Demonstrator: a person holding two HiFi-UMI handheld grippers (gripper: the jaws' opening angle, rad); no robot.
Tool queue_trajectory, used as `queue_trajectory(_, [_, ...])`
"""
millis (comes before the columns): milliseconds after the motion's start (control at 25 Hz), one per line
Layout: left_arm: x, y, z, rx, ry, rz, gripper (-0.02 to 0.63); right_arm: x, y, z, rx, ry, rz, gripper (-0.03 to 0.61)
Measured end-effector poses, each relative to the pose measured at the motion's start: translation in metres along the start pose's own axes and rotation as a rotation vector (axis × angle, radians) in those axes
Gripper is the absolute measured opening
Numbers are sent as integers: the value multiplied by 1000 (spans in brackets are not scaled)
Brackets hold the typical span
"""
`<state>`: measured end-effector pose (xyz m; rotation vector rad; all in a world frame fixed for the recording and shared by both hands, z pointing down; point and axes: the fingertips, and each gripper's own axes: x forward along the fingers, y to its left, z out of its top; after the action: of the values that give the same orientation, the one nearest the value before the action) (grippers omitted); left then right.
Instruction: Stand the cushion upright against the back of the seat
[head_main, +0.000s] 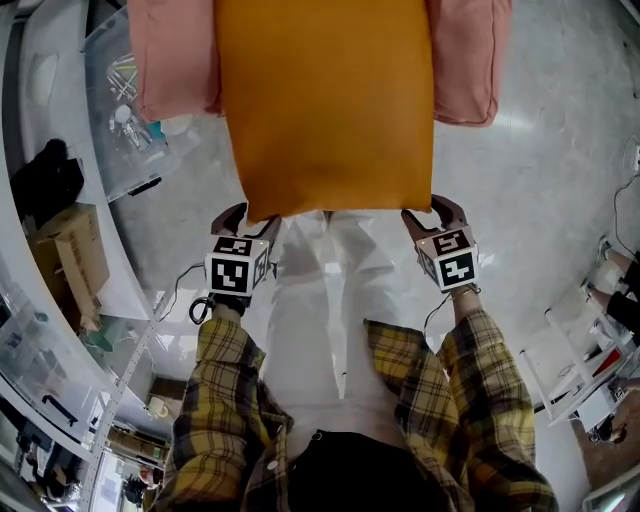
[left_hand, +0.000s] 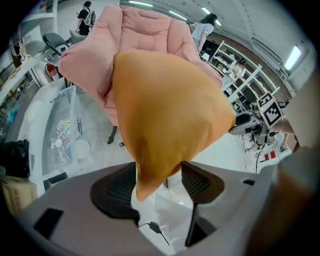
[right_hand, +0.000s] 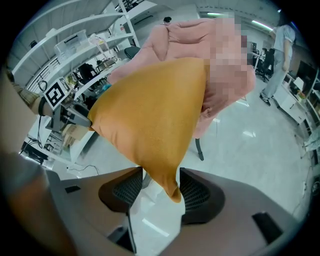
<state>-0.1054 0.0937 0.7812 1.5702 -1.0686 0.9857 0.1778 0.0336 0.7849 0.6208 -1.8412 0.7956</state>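
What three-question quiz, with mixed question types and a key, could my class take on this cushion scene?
1. True or false: in the head view the orange cushion covers part of the pink chair.
2. What sits between the jaws of the left gripper? A) a cushion corner B) a cable C) nothing
3. Fill in: the jaws of the right gripper stand ____.
Key: 1 true. 2 A. 3 open, with a cushion corner between them.
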Motion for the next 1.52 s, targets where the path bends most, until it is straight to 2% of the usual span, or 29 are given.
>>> queue_trajectory(160, [10,-5,-5,66,34,5,274,0,-1,3,-26,-19,-33,221])
queue_trajectory(320, [12,-6,-2,109,50,29,211,0,0,6,-49,-22,-38,211])
queue_trajectory(600, [5,-7,7,99,12,49,129,-4,9,21,-87,-64,-17,88])
queue_trajectory(760, [-3,-9,12,107,-9,42,100,-11,13,26,-113,-76,-16,62])
queue_trajectory(1160, [-38,-15,30,90,-68,54,63,-42,23,46,-58,-118,-22,44])
queue_trajectory(1520, [-105,-27,67,97,-122,63,52,-108,31,86,-34,-188,-42,41])
